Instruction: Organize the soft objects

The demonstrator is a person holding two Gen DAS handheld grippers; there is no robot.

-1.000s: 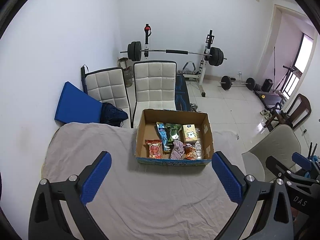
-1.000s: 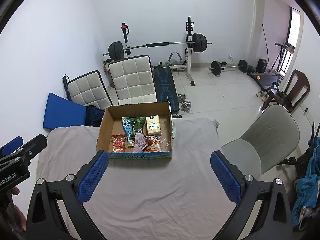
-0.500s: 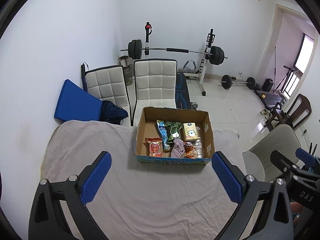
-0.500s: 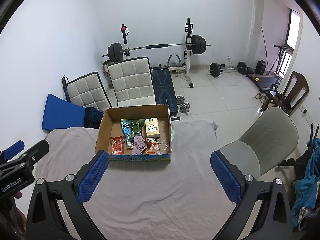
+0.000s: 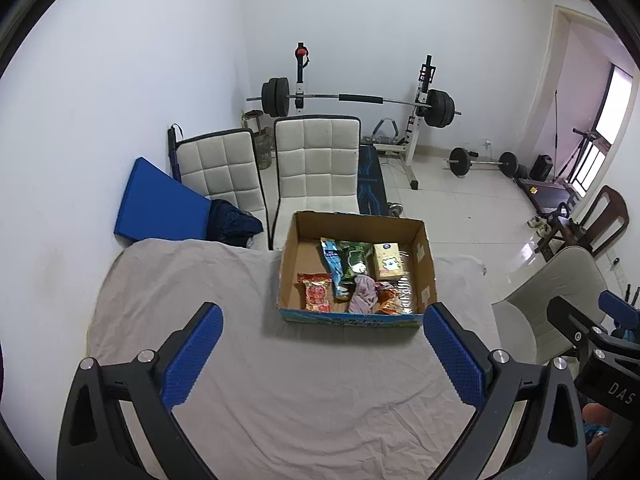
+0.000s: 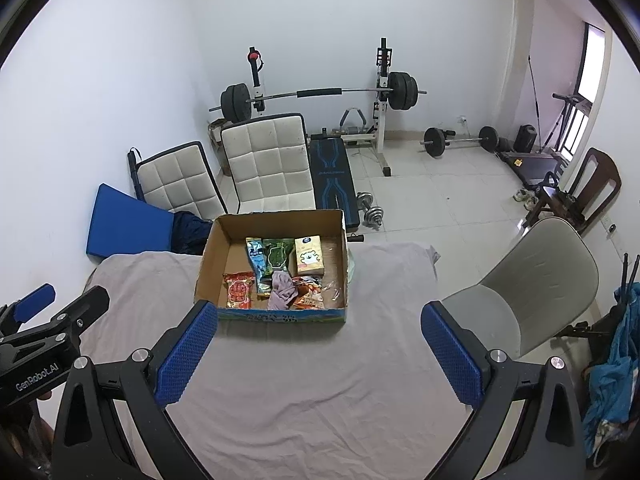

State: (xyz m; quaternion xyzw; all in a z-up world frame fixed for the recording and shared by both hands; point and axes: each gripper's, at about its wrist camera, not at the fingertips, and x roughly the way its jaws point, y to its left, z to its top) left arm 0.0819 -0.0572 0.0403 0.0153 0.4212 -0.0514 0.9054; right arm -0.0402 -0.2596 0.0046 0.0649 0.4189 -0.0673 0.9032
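Both the left gripper [image 5: 322, 348] and right gripper [image 6: 318, 346] hang wide-jawed, empty, short of the cardboard box [image 5: 424, 264]; its crowded packets risk a double grab.

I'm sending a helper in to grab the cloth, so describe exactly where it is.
On the cloth-covered table stands an open cardboard box. Near its front wall, among shiny snack packets, lies the cloth: a crumpled, pale purple rag, the only item there without printing.

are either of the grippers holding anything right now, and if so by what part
Nothing is held. The left gripper and the right gripper both stand open over the cloth, short of the cardboard box.
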